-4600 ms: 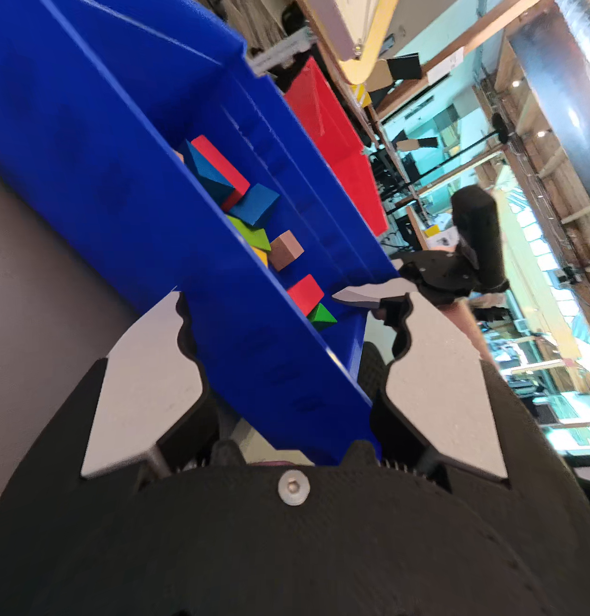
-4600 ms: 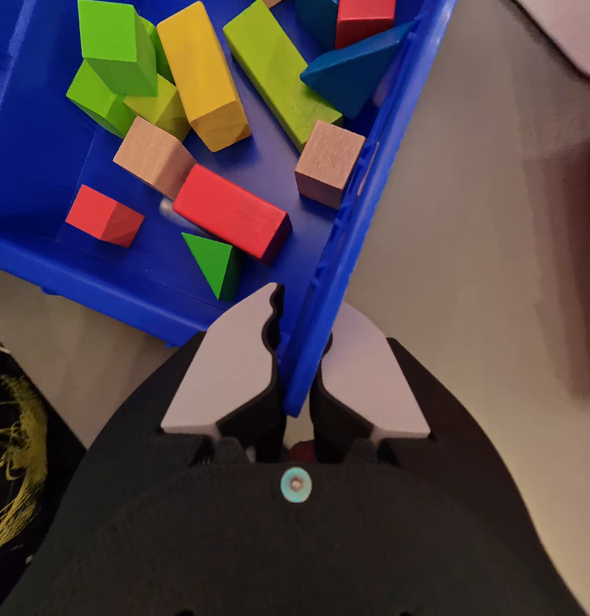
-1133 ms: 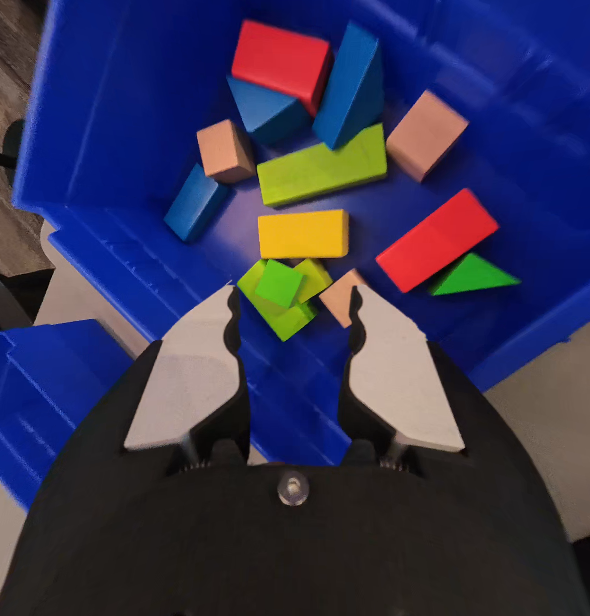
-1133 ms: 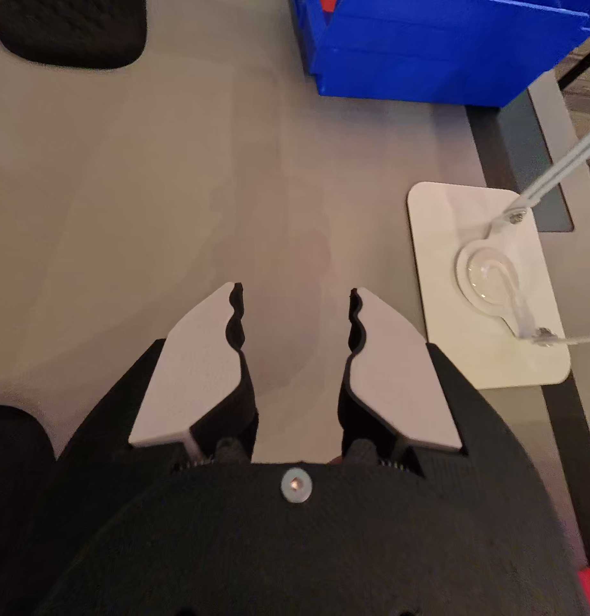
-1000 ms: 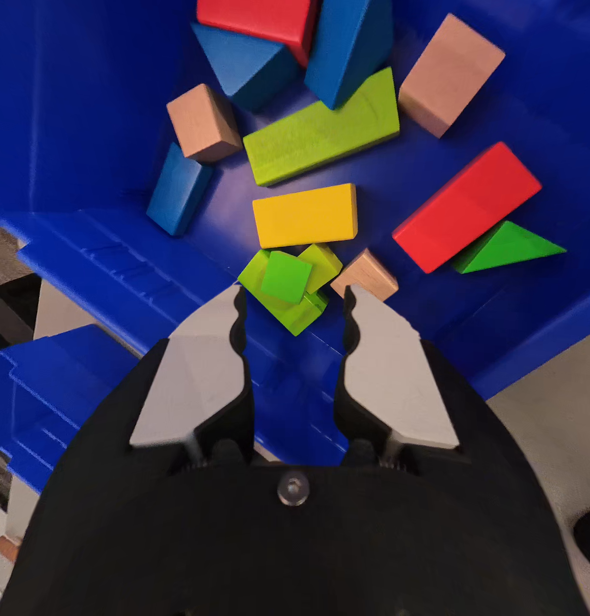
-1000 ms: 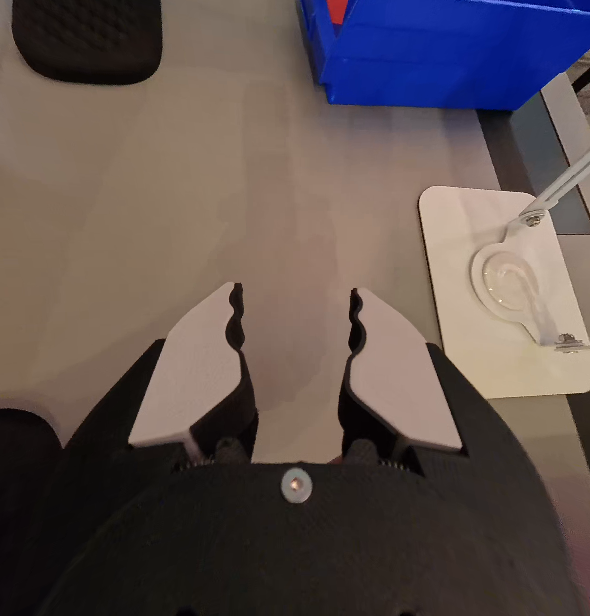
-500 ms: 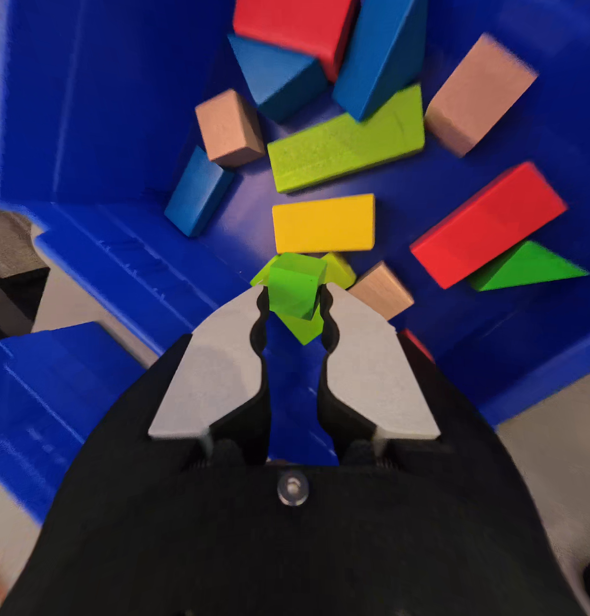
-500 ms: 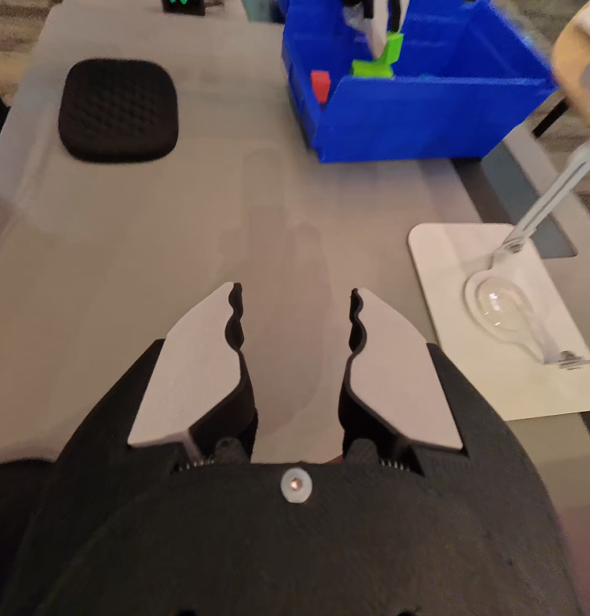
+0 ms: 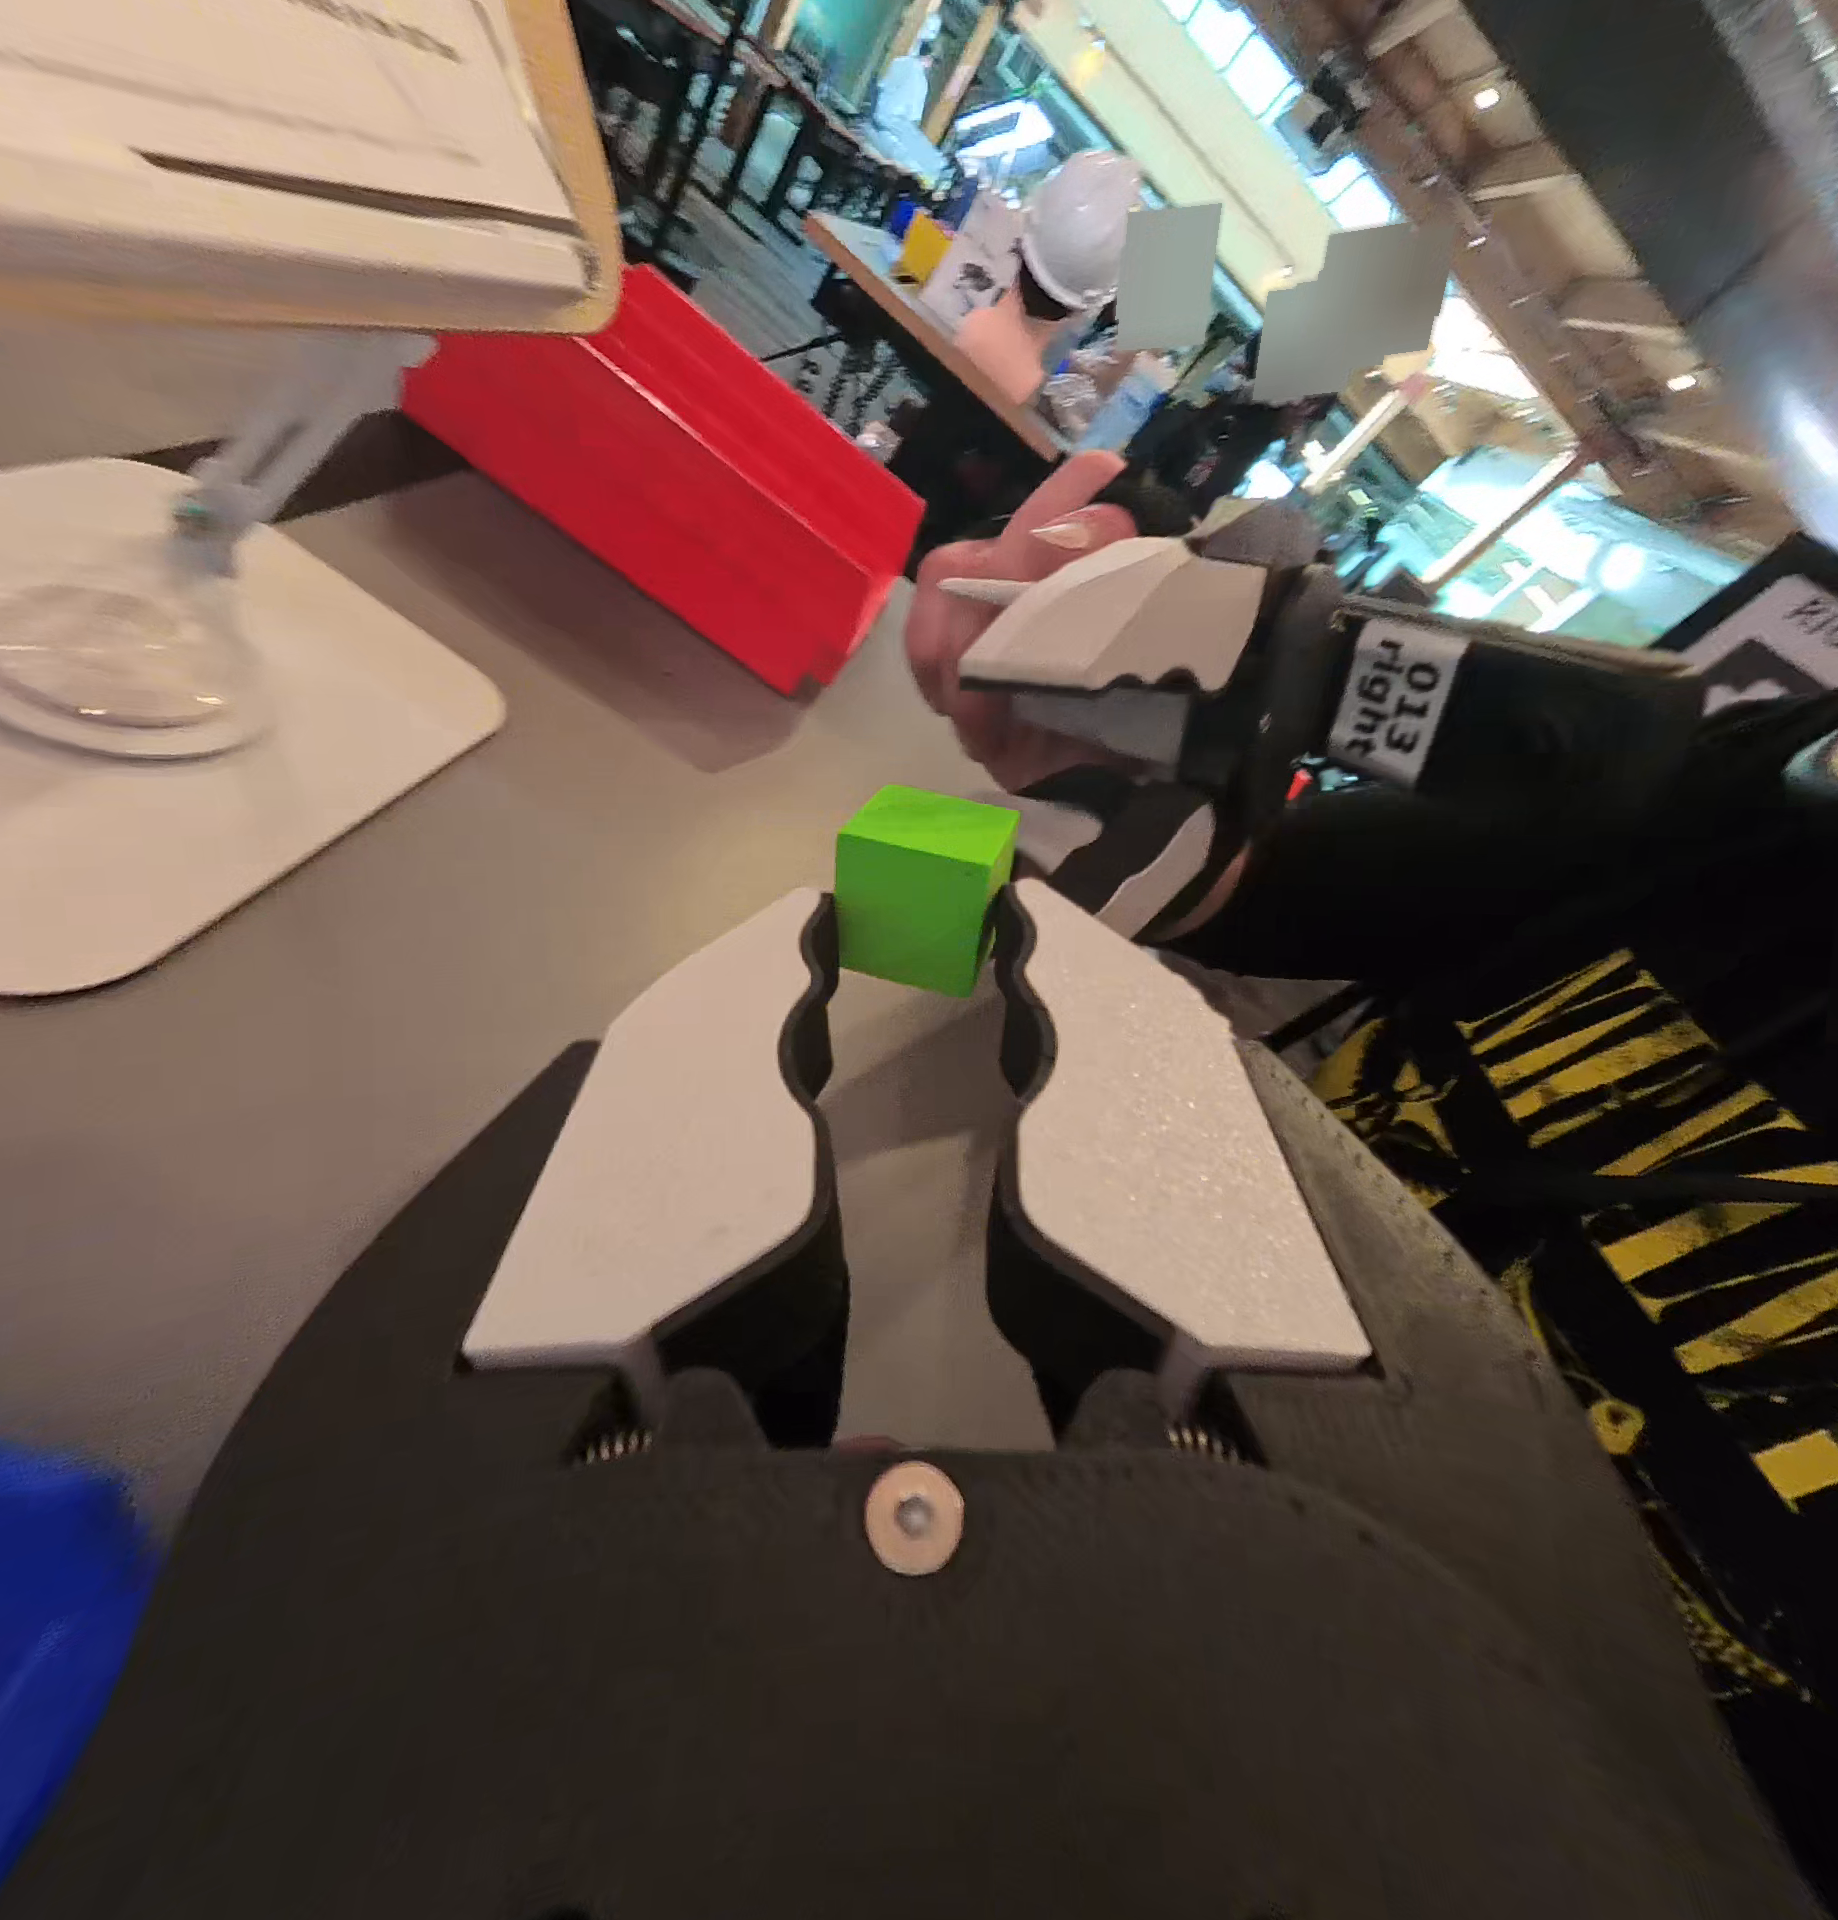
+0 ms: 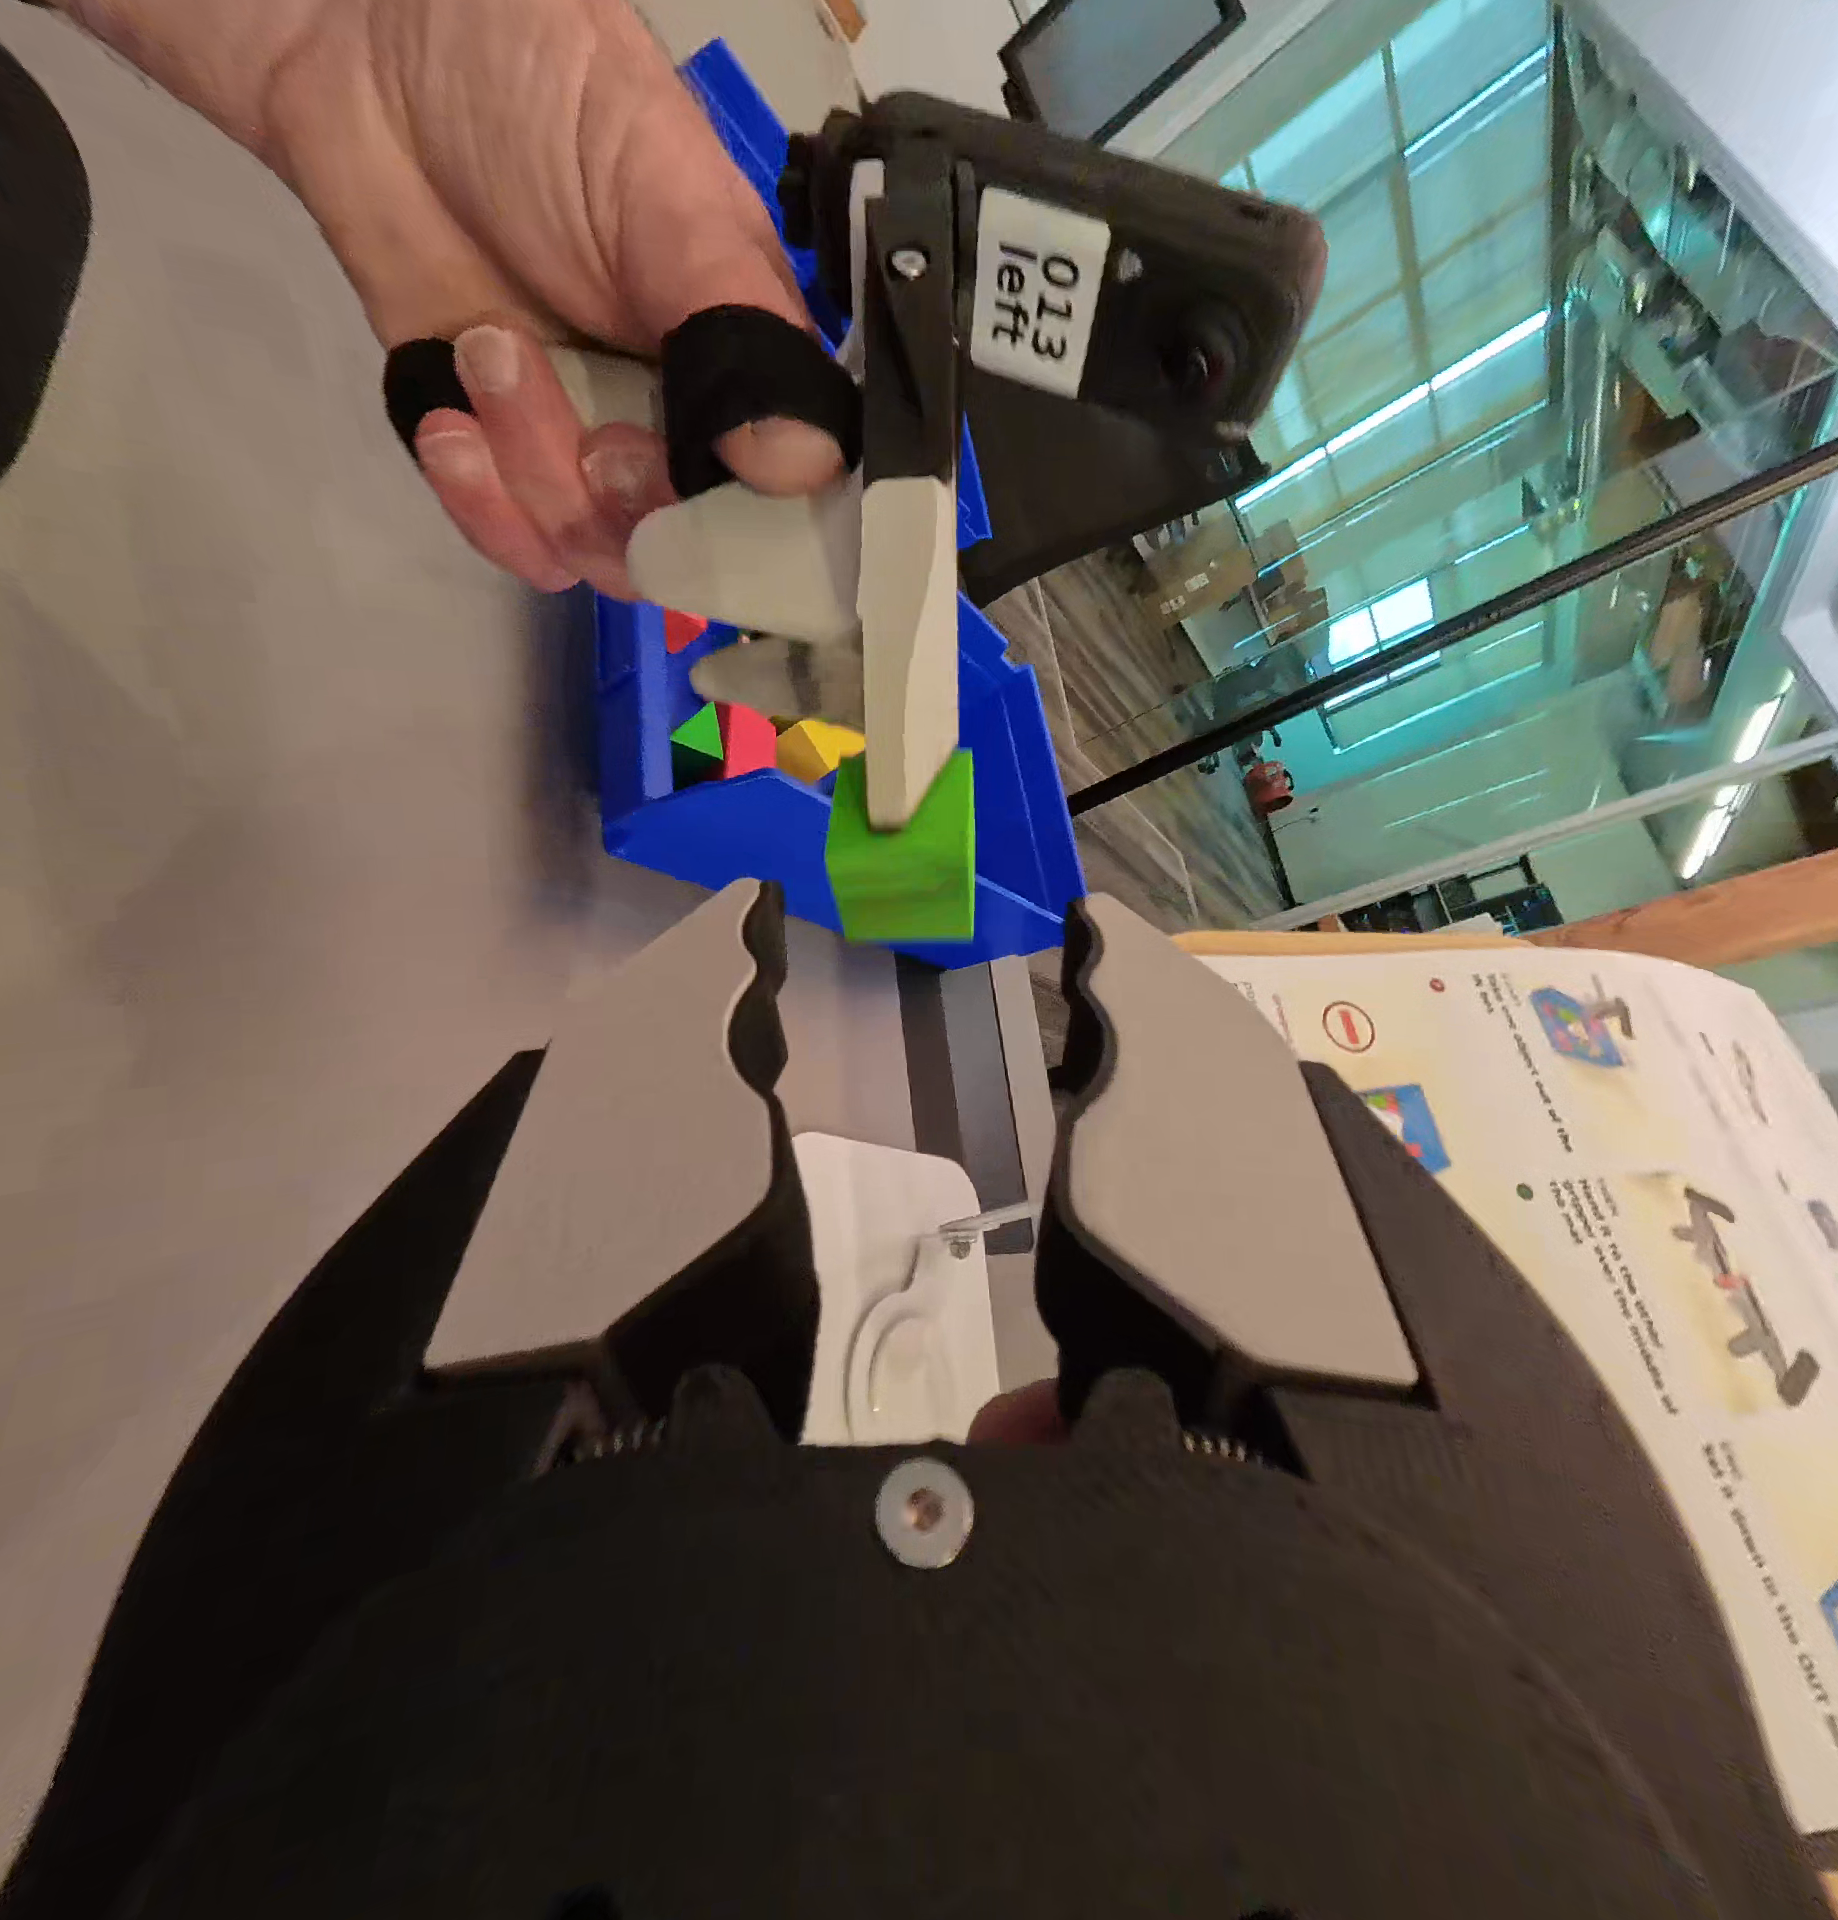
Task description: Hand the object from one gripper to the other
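Cube: a green cube (image 9: 920, 896) is held up off the tabletop (image 9: 271, 1091), pinched at the very tips of the left tongs (image 9: 913, 920); seen from the right wrist it hangs just ahead of the right tongs (image 10: 920, 914), in front of a blue bin (image 10: 728, 821) of blocks.

Left tongs: closed on the cube, both pads against its side faces. Only the lower part of the cube sits between the tips; most of it sticks out beyond them.

Right tongs: wide open, holding nothing. The cube lies just beyond the tips, not yet between the pads.

Step, as I judge it: the approach of the handover; the receiver has yet to reach the cube.

Risk, shallow hold: with so little of the cube inside the left tips, a nudge from an arriving right finger could twist it or pop it out.

Risk, clash: the two pairs of tongs meet at an angle, and little free face is left. Right pads closing near the left fingers could land on them instead of the cube.

Risk, timing: if the left opens before the right pads press on both sides, the cube would likely drop to the tabletop.

Risk, off-centre: the cube sits nearer the right tongs' left finger (image 10: 666, 1091), so one pad may touch first and push it sideways.
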`<state>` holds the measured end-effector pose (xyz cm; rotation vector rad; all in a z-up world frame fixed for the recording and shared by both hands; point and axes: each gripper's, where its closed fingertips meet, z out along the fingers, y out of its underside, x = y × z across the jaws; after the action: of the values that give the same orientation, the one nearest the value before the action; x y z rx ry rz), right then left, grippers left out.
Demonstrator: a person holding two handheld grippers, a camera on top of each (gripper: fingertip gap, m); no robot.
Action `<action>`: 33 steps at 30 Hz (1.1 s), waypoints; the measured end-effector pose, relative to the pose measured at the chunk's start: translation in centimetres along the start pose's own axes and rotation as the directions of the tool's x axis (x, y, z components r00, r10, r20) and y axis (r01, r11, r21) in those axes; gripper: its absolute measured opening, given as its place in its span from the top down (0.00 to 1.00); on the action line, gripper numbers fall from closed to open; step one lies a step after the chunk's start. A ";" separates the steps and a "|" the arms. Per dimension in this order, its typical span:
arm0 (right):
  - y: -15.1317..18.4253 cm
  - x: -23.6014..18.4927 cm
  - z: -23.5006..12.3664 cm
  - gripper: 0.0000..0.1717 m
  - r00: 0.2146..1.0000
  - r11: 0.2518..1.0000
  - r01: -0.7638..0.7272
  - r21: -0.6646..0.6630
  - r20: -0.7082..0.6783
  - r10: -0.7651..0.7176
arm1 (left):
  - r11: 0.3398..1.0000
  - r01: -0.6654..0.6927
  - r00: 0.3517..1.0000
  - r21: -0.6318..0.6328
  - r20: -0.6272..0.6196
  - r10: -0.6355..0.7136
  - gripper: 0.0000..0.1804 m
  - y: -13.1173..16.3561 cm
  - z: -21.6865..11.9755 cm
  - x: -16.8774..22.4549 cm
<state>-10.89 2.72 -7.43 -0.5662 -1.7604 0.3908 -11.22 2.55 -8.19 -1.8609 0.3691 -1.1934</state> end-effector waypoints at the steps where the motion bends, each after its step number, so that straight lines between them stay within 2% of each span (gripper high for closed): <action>1: -0.2 -0.3 0.1 0.72 1.000 1.000 0.009 0.007 0.009 -0.009 | 1.000 0.018 0.999 0.003 -0.043 -0.018 0.84 0.2 0.7 0.5; 5: 0.2 -0.9 0.1 0.84 0.999 1.000 0.024 -0.014 0.045 -0.023 | 0.999 0.050 0.989 0.007 -0.142 -0.048 0.84 0.6 2.6 1.4; 9: 0.4 -0.2 -2.0 0.85 0.996 0.999 -0.039 -0.009 0.078 0.040 | 0.998 0.052 0.975 0.025 -0.217 -0.046 0.84 0.4 3.4 2.5; 11: 2.3 1.9 -4.7 0.85 0.995 0.995 -0.072 -0.063 0.064 0.076 | 0.999 0.020 0.977 0.038 -0.214 -0.011 0.81 0.0 3.0 2.8; 13: 7.5 4.7 -8.2 0.85 0.989 0.968 -0.114 -0.223 0.062 0.131 | 0.999 -0.025 0.986 0.045 -0.162 0.032 0.84 -0.1 2.1 2.4; 15: 14.7 7.4 -12.5 0.85 0.975 0.895 -0.179 -0.408 0.048 0.217 | 0.999 -0.041 0.992 0.029 -0.119 0.044 0.88 0.4 1.2 1.9; 17: 22.5 9.4 -16.7 0.85 0.955 0.774 -0.229 -0.590 0.016 0.295 | 0.998 -0.060 0.995 0.007 -0.075 0.060 0.91 1.2 0.7 1.4; 18: 25.7 10.1 -18.3 0.85 0.947 0.732 -0.243 -0.636 0.007 0.321 | 0.998 -0.058 0.996 0.008 -0.067 0.059 0.91 1.4 0.5 1.3; 20: 32.0 9.8 -20.8 0.85 0.899 0.604 -0.290 -0.743 0.006 0.438 | 0.999 -0.049 0.997 0.000 -0.060 0.049 0.93 2.0 0.3 1.1; 22: 37.2 8.6 -22.5 0.85 0.862 0.497 -0.264 -0.826 0.029 0.507 | 0.999 -0.048 0.998 -0.013 -0.049 0.048 0.94 2.6 0.2 0.8; 25: 42.2 6.6 -22.8 0.85 0.792 0.417 -0.257 -0.872 0.058 0.608 | 0.999 -0.041 0.999 -0.020 -0.027 0.041 0.94 3.1 0.2 0.4; 28: 45.2 4.0 -22.2 0.84 0.721 0.361 -0.218 -0.907 0.100 0.686 | 0.998 -0.042 0.999 -0.055 0.002 0.042 0.94 3.7 0.3 -0.1; 33: 46.8 1.6 -20.3 0.84 0.655 0.341 -0.149 -0.928 0.166 0.737 | 0.996 -0.038 0.999 -0.085 0.025 0.040 0.94 4.2 0.2 -0.6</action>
<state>16.38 41.69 -26.05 -1.9585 -2.3168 -0.0123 -10.57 0.63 -11.88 -1.9309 0.4453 -1.1411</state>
